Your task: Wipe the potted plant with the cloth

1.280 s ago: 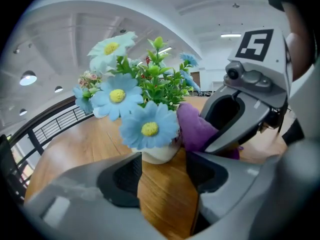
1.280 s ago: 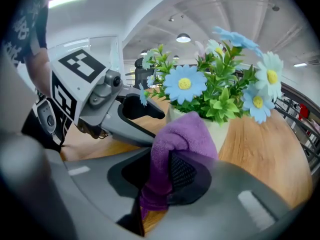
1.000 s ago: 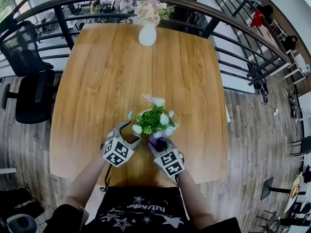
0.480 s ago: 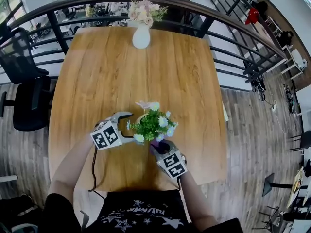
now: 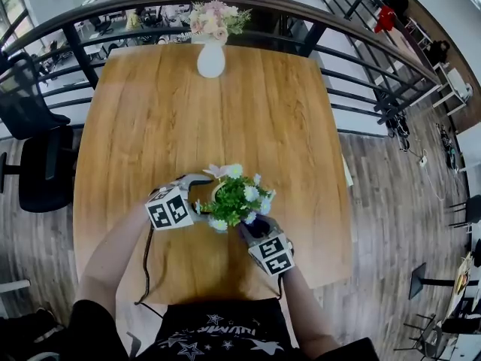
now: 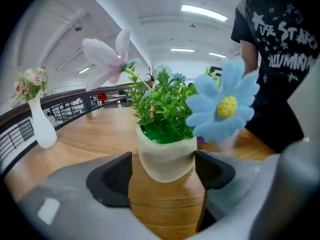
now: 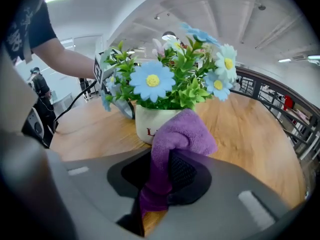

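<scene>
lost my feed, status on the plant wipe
Left gripper open, jaws just closing slightly, pot between them. Right gripper shut on purple cloth, close to pot. Nothing in the way.

Bright ceiling strip lights, soft shadows, fisheye-bent edges, dark corners

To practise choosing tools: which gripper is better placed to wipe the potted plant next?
Right: the right gripper grips the purple cloth beside the cream plant pot. The left gripper, jaws just closing, straddles the pot without cloth.
</scene>
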Tool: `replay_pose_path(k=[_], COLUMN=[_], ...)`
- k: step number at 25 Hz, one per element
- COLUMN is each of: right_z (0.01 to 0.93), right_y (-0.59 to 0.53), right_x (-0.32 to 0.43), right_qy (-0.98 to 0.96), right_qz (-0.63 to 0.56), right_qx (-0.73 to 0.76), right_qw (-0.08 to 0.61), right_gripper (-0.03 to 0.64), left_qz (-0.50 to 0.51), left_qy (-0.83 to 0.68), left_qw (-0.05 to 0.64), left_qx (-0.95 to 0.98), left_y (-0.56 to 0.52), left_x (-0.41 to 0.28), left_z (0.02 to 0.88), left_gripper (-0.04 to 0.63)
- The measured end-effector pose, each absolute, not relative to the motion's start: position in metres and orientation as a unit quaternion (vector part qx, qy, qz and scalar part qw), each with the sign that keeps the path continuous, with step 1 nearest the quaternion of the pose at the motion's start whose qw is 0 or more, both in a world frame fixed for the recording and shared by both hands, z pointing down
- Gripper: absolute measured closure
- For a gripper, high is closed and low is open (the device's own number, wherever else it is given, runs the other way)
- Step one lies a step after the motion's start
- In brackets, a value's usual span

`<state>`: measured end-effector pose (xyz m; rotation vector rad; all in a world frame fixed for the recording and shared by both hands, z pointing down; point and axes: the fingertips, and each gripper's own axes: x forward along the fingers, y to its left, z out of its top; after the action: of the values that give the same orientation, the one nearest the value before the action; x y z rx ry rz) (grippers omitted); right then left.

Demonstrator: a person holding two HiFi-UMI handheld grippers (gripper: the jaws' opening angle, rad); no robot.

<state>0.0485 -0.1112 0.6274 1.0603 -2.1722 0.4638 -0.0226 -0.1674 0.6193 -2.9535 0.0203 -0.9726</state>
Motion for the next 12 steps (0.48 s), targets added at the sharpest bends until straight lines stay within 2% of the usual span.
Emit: replay_pose_path(k=[2, 3, 12], right_z=[0.627, 0.628, 0.63], right_y=[-0.113, -0.113, -0.129], right_x=[0.05, 0.051, 0.06], right_qy=[-0.831, -0.831, -0.828], right_qz=[0.178, 0.179, 0.16], right_qx=[0.41, 0.41, 0.42], right_qw=[0.331, 0.33, 0.335], right_gripper=[0.529, 0.529, 0.529], left_qz=[-0.312, -0.311, -0.307], left_qy=[0.003, 0.005, 0.068], left_qw=[0.019, 0.02, -0.001], left_qx=[-0.95, -0.95, -0.949], left_y=[-0.165, -0.164, -0.163], left_x=[-0.022, -0.021, -0.016], left_z=[0.619, 0.619, 0.621], left_gripper=[0.223, 0.268, 0.282])
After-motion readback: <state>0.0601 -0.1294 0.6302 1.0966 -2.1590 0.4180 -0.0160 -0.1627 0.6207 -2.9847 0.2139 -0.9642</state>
